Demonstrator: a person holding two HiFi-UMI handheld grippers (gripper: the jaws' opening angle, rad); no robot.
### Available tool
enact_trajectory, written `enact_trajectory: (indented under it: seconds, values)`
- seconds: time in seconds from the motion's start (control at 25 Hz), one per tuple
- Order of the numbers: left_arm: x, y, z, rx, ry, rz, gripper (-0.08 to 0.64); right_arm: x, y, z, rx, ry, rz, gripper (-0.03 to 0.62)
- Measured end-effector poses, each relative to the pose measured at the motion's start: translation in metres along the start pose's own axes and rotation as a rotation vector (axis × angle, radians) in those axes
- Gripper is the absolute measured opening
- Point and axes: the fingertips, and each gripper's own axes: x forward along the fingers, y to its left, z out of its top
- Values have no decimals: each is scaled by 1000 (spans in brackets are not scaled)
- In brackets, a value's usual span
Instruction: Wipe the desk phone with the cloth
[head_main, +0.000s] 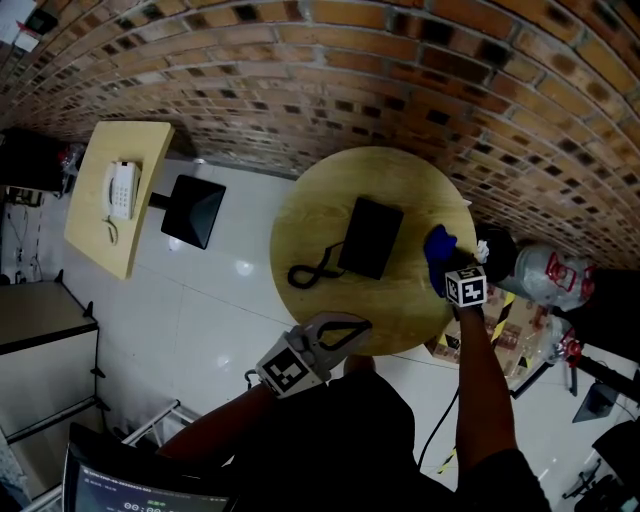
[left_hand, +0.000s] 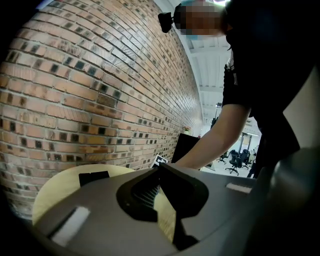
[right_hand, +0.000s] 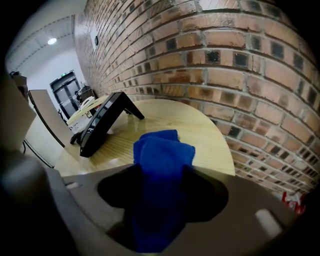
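- The desk phone is sitting about the middle of the round desk, propped aslant on its stand. Its cord is looping out toward the desk's left edge, and nothing is touching the phone.
- The cloth, blue and bunched, is lying near the desk's right edge, to the right of the phone and apart from it.
- The right tongs are pointing steeply down at the cloth with their jaws standing wide. The cloth is running up between them, but neither pad is pinching it.
- The step in hand is looking like taking hold of the cloth. Doing it well is probably meaning closing on the thick middle of the bunch and leaving a soft fold hanging past the tips, so that fabric and not jaw is meeting the phone.
- The left tongs are hovering at the desk's near edge, jaws drawn together on nothing.
- A propped phone is likely sliding or tipping under a sideways push, so the left tongs are best bracing its body, clear of the cord, while the wipe is running along the slope.
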Motion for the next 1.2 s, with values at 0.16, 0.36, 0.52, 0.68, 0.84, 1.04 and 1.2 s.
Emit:
enact_trajectory:
  seconds: [0.16, 0.36, 0.52, 0.68, 0.84, 1.04, 1.2]
  values:
    - [-3, -4, 4, 11, -2, -7, -12, -4, -6, 1, 7, 13, -15, 285]
    - [-15, -1, 11, 23, -18, -11, -12, -35, -1, 34, 4, -91, -44, 285]
    - [-23, 0, 23, 44, -35, -25, -12, -80, 15, 66, -13, -215, -69, 285]
    - [-35, -4, 39, 73, -65, -51, -12, -134, 58, 98, -31, -352, -47, 285]
    - [-44, -10, 51, 103, -82, -81, -12, -185, 118, 123, -38, -500, 14, 285]
    - [-60, -21, 70, 125, -123, -96, -12, -251, 213, 143, -92, -676, 112, 284]
    - [-72, -27, 78, 144, -131, -107, -12, -285, 266, 156, -105, -749, 164, 273]
